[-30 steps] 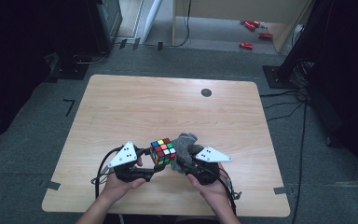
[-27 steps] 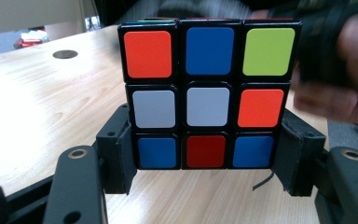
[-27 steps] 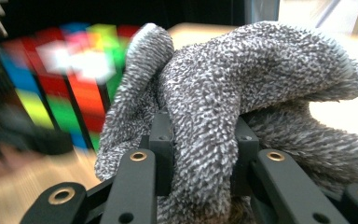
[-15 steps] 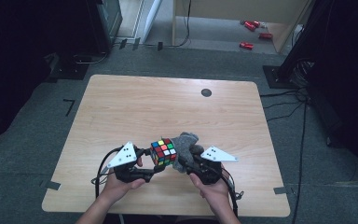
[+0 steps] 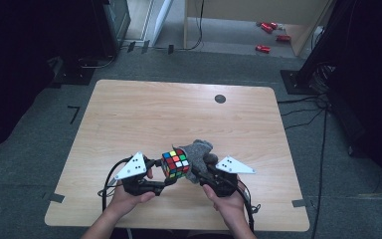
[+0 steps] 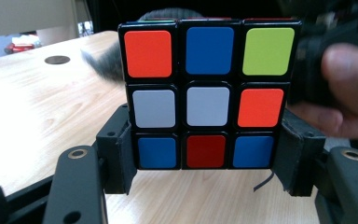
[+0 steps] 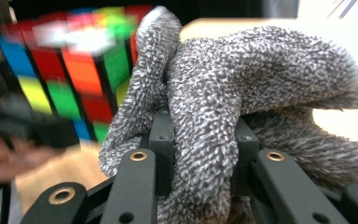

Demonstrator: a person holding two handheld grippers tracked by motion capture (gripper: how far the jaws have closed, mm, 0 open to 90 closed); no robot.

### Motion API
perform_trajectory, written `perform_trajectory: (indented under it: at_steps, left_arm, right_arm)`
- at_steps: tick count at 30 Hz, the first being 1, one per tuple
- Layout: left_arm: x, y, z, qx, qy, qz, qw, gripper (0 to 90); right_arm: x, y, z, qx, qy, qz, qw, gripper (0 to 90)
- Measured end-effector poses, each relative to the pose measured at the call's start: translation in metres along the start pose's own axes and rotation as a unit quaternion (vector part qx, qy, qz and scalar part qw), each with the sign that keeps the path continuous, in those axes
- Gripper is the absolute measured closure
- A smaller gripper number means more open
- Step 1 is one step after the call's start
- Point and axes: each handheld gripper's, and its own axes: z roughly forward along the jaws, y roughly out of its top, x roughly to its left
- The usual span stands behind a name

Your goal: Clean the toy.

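Note:
A multicoloured puzzle cube [image 5: 175,163] is held off the table near its front edge, clamped between the jaws of my left gripper [image 5: 165,172]. In the left gripper view the cube [image 6: 208,95] shows a face of orange, blue, green, white and red squares, and my left gripper [image 6: 207,156] grips its lower sides. A grey fuzzy cloth [image 5: 197,155] presses against the cube's right side. My right gripper [image 5: 202,173] is shut on the cloth [image 7: 242,107], bunched between the jaws of my right gripper [image 7: 200,140]. The cube [image 7: 70,70] looks blurred there.
The wooden table [image 5: 179,114] has a small dark round hole [image 5: 220,98] near its far edge. Red items [image 5: 266,37] lie on the floor beyond. Black stands and cables flank the table on both sides.
The cloth has shifted slightly against the cube's right side; both hands stay almost where they were.

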Motion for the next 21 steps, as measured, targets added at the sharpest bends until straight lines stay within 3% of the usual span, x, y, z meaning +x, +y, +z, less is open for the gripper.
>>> perform_trajectory:
  at_steps: [3, 4, 6, 11, 13, 16, 21]
  left_arm:
    - [0.003, 0.001, -0.002, -0.006, 0.000, -0.006, 1.0000, 35.0]
    - [0.003, 0.001, -0.002, -0.004, 0.001, -0.005, 1.0000, 35.0]
    - [0.002, 0.000, -0.002, -0.003, -0.001, -0.004, 1.0000, 35.0]
    - [0.001, -0.001, 0.001, 0.003, -0.007, -0.001, 1.0000, 35.0]
    - [-0.001, -0.001, 0.003, 0.004, -0.009, 0.000, 1.0000, 35.0]
    - [-0.001, 0.000, 0.001, 0.001, -0.008, 0.000, 1.0000, 35.0]
    - [0.004, 0.000, -0.003, -0.008, -0.004, -0.011, 0.9999, 35.0]
  right_arm:
    - [0.002, -0.005, 0.009, 0.043, 0.019, -0.014, 0.9988, 70.0]
    - [0.004, -0.005, 0.010, 0.045, 0.012, -0.024, 0.9986, 70.1]
    - [0.005, -0.002, 0.007, 0.032, -0.003, -0.036, 0.9988, 70.1]
    - [0.000, 0.005, -0.009, -0.035, -0.019, -0.008, 0.9992, 70.2]
    - [0.001, 0.005, -0.010, -0.044, -0.021, -0.011, 0.9987, 70.2]
    - [0.002, 0.002, -0.005, -0.029, -0.008, -0.014, 0.9995, 70.6]
    - [0.001, -0.004, 0.005, 0.021, 0.023, -0.016, 0.9994, 70.6]
